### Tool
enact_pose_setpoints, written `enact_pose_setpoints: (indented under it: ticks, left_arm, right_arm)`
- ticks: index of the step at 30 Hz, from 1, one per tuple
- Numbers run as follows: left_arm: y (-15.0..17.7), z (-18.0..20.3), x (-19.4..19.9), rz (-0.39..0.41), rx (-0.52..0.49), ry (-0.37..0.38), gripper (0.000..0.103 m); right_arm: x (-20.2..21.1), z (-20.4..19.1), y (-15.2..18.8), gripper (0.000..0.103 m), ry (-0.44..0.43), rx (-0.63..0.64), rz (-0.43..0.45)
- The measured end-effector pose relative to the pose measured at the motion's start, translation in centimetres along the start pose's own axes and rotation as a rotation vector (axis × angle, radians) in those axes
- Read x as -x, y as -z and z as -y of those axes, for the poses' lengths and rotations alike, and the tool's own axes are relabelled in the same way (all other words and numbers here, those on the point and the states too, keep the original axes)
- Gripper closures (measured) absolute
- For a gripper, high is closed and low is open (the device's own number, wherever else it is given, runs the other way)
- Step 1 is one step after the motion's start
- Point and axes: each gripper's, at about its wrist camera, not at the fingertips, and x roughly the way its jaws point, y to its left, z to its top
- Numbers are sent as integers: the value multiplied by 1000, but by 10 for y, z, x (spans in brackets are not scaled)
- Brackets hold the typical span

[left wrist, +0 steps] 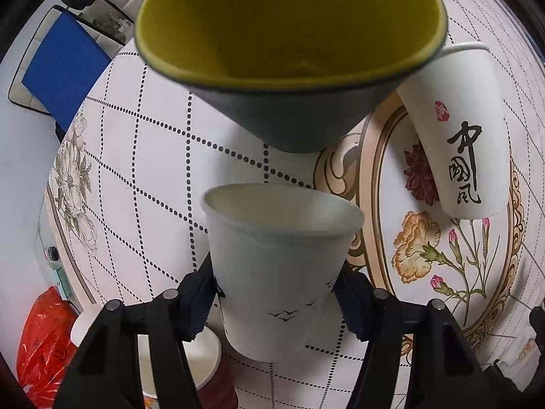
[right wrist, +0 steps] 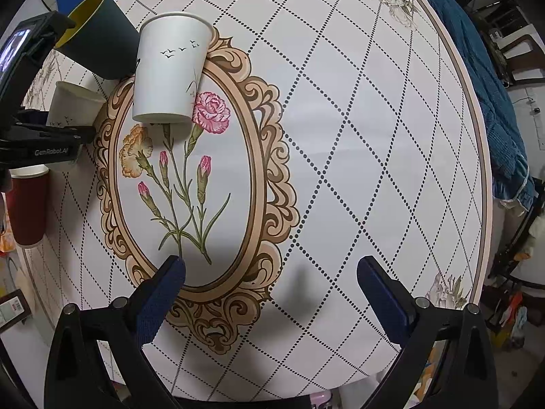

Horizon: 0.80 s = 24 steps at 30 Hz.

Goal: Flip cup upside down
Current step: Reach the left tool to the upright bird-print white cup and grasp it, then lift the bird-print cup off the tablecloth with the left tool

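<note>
Left tool (left wrist: 276, 293) clamping a tapered white paper cup (left wrist: 279, 266) at lower centre, mouth up, dark cone-shaped cup with glossy yellow inside (left wrist: 289, 51) above it, right tool (right wrist: 270, 293) spread wide, holding nothing, over the flower-patterned surface (right wrist: 357, 119)

**A round table and the cups standing on it**

We see a round table (right wrist: 357, 109) covered by a white cloth with dotted diamond lines and an oval floral medallion (right wrist: 190, 184). On the medallion's far rim stands a white paper cup (right wrist: 172, 68), rim up. Just beside it to the far left stands a dark cup with a yellow inside (right wrist: 98, 34). At the left edge stands a red cup (right wrist: 29, 204).
</note>
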Motion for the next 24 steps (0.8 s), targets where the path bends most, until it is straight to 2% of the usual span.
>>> enact_pose_setpoints:
  ticks: [4,10,14,18,24]
  left_arm:
    - [7,-10,-4,19,25,6,43]
    - [33,-8,20,60,81,28,43]
    - [59,-6,40,72,133,70,43]
    - [89,-2,56,56,197,131,43]
    - [150,10,49,-41,356,287,43]
  right_arm:
    - [2,0,1,1,8,-9,-1]
    - [5,2,6,1,4,-30,9]
    - [7,4,13,1,-10,-36,12]
    - [7,5,24,1,-29,-27,10]
    - [9,12,43,1,-53,12,3]
